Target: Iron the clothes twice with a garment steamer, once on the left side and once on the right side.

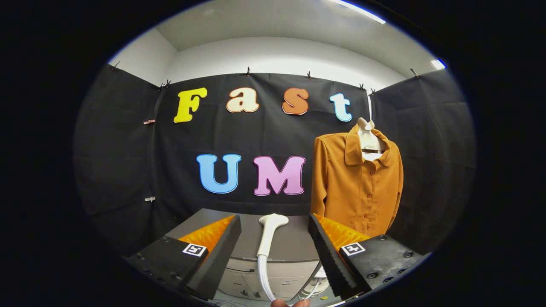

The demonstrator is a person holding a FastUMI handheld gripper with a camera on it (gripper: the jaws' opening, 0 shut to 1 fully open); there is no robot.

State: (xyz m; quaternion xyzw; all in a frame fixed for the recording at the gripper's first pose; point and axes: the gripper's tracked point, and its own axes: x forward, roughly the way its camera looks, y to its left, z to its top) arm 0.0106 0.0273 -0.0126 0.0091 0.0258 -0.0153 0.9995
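The gripper (273, 238) is hovering with its 2 fingers spread around the upright steamer head (269, 232), not touching; the orange shirt (356, 187) is hanging beyond, to the right.

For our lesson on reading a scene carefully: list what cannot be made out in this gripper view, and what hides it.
- Steamer head: its hose runs down between the open tongs; its lower end is cut off by the view's edge.
- Orange shirt: its hem is hidden behind one finger.
- Hanger: mostly covered by the collar.
- Cabinet: partly hidden by the fingers.
- Fingertips at the bottom: too cut off to identify their action.
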